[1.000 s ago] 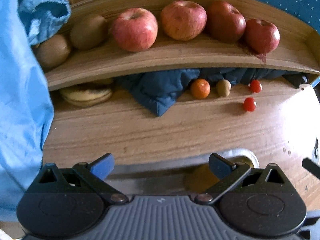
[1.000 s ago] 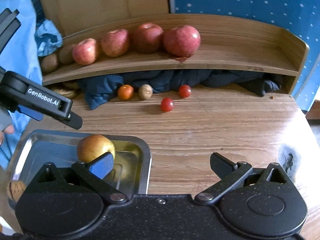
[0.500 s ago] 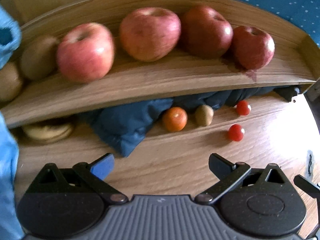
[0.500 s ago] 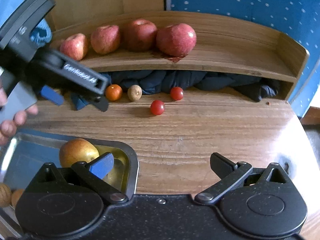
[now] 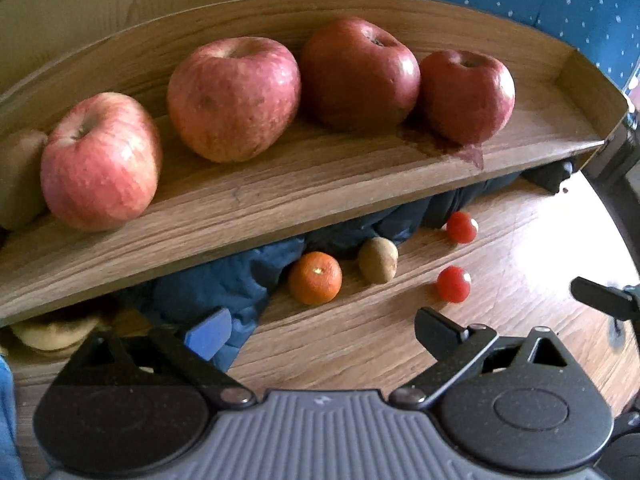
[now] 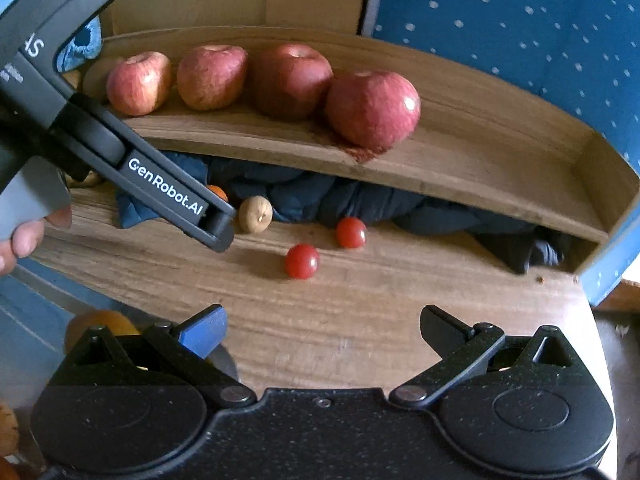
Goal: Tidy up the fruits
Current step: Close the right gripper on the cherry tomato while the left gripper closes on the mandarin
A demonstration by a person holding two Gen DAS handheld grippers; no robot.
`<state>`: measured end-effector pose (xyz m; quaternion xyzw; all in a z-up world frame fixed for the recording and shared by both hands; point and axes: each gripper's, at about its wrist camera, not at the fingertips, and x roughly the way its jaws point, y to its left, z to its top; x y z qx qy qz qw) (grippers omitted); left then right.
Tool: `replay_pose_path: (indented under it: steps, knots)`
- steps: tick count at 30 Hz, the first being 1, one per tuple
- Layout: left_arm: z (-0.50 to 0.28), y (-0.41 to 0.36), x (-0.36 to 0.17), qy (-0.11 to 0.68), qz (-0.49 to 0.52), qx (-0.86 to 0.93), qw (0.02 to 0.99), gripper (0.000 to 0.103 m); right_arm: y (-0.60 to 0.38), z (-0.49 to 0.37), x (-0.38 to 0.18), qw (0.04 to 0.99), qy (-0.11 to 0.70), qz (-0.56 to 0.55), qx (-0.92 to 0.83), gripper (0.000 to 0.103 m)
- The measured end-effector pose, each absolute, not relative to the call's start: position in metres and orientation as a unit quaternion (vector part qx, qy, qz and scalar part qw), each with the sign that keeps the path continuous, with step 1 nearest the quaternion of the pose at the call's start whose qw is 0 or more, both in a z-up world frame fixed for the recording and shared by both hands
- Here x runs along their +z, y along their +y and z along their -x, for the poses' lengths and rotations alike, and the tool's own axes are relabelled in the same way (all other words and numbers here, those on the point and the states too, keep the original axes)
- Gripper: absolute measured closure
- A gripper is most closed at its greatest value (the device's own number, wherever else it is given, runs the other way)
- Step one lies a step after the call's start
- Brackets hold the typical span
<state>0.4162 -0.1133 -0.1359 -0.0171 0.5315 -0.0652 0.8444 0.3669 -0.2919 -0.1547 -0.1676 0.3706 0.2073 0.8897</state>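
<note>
Several red apples (image 5: pixel 234 98) line the curved wooden shelf (image 5: pixel 320 184), with a kiwi (image 5: pixel 18 176) at its left end. On the table below lie a small orange (image 5: pixel 315 278), a small brown fruit (image 5: pixel 378 260) and two cherry tomatoes (image 5: pixel 453 284) (image 5: pixel 461 227). My left gripper (image 5: pixel 322 330) is open and empty, just short of the orange. In the right wrist view its black finger (image 6: pixel 168 196) hides most of the orange (image 6: pixel 218 191). My right gripper (image 6: pixel 322 326) hangs open and empty in front of the nearer tomato (image 6: pixel 302 261).
A dark blue cloth (image 5: pixel 224 280) is bunched under the shelf behind the small fruits. A metal tray (image 6: pixel 36 300) with a yellowish apple (image 6: pixel 100 322) sits at the lower left in the right wrist view. A hand (image 6: pixel 24 236) holds the left gripper. Blue dotted fabric (image 6: pixel 520 20) backs the shelf.
My left gripper has moved forward and right, off the tray and up to the small fruits under the shelf. The right gripper has also come forward; the tray has slid to its lower left.
</note>
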Motion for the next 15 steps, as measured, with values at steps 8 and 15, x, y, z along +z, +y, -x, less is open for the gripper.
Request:
replay_pose_path:
  steps: [8,15]
  knots:
    - [-0.418,-0.111,-0.137,0.521,0.039,-0.080,0.849,0.012,-0.280,-0.375,-0.161,0.887,0.366,0.179,0.218,0.014]
    - [-0.421,-0.111,-0.143,0.518,0.071,-0.090,0.848,0.022,-0.274,-0.378,-0.164,0.885,0.365,0.181,0.225,0.026]
